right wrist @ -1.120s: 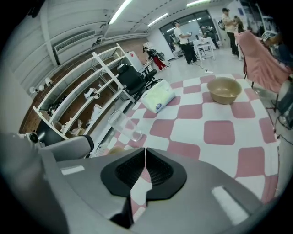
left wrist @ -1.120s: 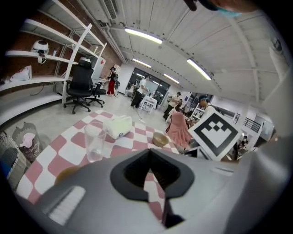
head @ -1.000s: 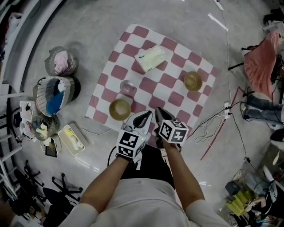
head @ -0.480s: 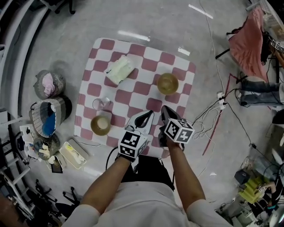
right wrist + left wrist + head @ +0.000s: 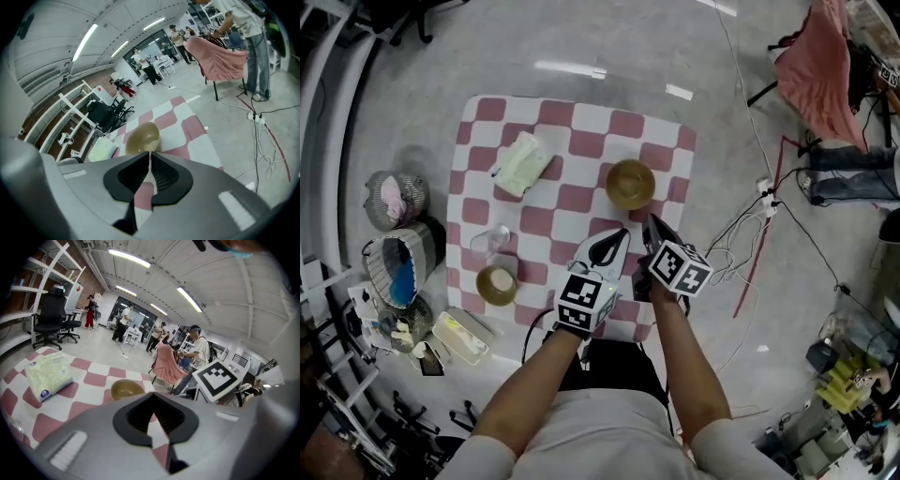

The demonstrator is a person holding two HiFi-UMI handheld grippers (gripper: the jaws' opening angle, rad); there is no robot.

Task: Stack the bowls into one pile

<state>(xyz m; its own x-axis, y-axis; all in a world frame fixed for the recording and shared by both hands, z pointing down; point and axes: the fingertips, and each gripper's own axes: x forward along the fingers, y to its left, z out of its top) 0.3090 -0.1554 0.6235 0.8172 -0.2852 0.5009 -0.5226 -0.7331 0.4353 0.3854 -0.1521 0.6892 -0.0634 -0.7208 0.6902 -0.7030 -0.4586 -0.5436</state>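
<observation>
In the head view a red-and-white checked cloth [image 5: 581,141] fills the upper middle of the frame. The upper bowl [image 5: 630,184] sits on it towards the right edge. The lower bowl [image 5: 497,284] is well apart at the cloth's lower left, just below a clear glass [image 5: 492,240]. A pale green tissue pack [image 5: 517,163] lies at the upper left of the cloth. The left gripper [image 5: 614,242] and the right gripper [image 5: 655,227] hover side by side over the cloth's lower right, just below the upper bowl and not touching it. In the left gripper view the left gripper [image 5: 152,396] has its jaws together with nothing between them (only checked cloth shows through the gap behind the tips). The upper bowl [image 5: 125,389] stands just beyond, left of centre, and the tissue pack [image 5: 47,376] lies at far left. In the right gripper view the right gripper [image 5: 150,156] is likewise closed to a thin slit and empty. The upper bowl [image 5: 143,137] sits directly above the tips, and the tissue pack [image 5: 101,150] lies to its left.
</observation>
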